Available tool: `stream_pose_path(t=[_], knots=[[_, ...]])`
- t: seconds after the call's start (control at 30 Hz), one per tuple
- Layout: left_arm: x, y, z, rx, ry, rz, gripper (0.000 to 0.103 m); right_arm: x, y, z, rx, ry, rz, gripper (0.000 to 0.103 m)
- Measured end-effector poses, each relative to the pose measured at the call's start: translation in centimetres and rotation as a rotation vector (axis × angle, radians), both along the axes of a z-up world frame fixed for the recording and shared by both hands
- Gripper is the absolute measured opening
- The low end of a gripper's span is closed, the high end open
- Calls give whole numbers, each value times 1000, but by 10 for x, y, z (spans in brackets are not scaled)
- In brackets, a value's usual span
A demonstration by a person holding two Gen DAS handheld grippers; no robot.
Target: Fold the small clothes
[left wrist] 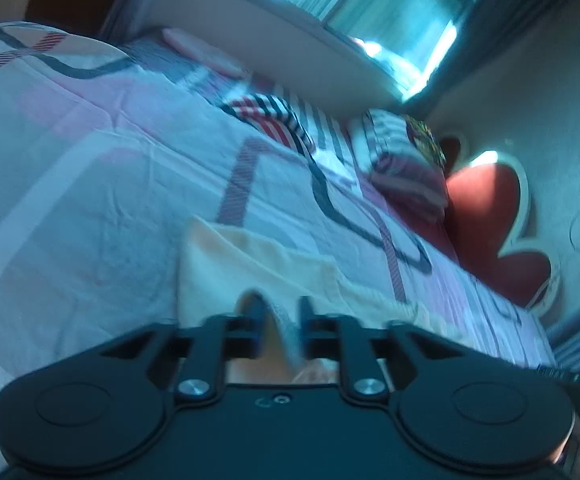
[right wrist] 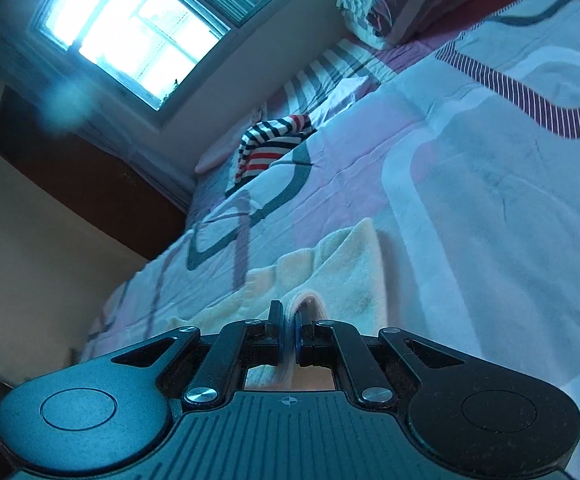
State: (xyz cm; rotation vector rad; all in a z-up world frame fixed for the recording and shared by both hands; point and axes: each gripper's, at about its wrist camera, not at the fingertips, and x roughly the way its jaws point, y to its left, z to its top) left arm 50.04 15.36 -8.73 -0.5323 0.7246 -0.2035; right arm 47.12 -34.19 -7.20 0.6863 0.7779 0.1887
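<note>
A cream-coloured small garment [left wrist: 250, 264] lies folded on the patterned bedspread [left wrist: 90, 160], just ahead of both grippers. My left gripper [left wrist: 281, 312] is low over its near edge, jaws apart, with a raised fold of the cloth standing loosely between them. In the right wrist view the same cream garment [right wrist: 341, 272] stretches away from my right gripper [right wrist: 290, 316]. Its jaws stand narrowly apart with a thin edge of the cloth between them, and a slim gap shows beside the cloth.
A striped red, white and dark garment [left wrist: 274, 116] [right wrist: 270, 148] lies farther up the bed. A striped pillow [left wrist: 405, 160] [right wrist: 401, 0] leans on the red headboard [left wrist: 485, 216]. A window [right wrist: 130, 32] and a dark wooden cabinet [right wrist: 82, 176] flank the bed.
</note>
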Motion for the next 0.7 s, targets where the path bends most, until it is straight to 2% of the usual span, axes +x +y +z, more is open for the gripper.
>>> stream_pose_path(t=[0.03,0.07,0.1,0.13,0.2,0.27,0.43,0.57,0.6,0.67,0.7], knots=[[-5,5,1,-12,-39,30,62,-4,0,2,-45,-22,-26,45],[-8,10,2,-12,-72,56,68,-9,1,4,-70,-79,-34,81],[-9,14,3,-3,-82,57,67,-11,1,5,-78,-110,-8,82],[-8,16,3,6,-81,44,65,-12,2,4,-83,-101,12,81],[-6,18,1,29,-76,5,60,-12,3,1,-77,-110,54,64],[-1,13,-1,75,-61,-45,56,-10,7,-2,-92,-108,90,55],[1,2,-7,141,-57,-118,54,-3,19,-5,-134,-109,152,54],[23,-14,-15,271,8,-132,51,10,32,-12,-228,-88,177,53],[27,-15,-14,289,-3,-115,49,15,34,-14,-241,-79,166,46],[31,-12,-8,253,-36,-94,49,21,33,-16,-225,-65,144,36],[32,-11,-6,223,-53,-104,49,23,33,-16,-210,-71,147,35]])
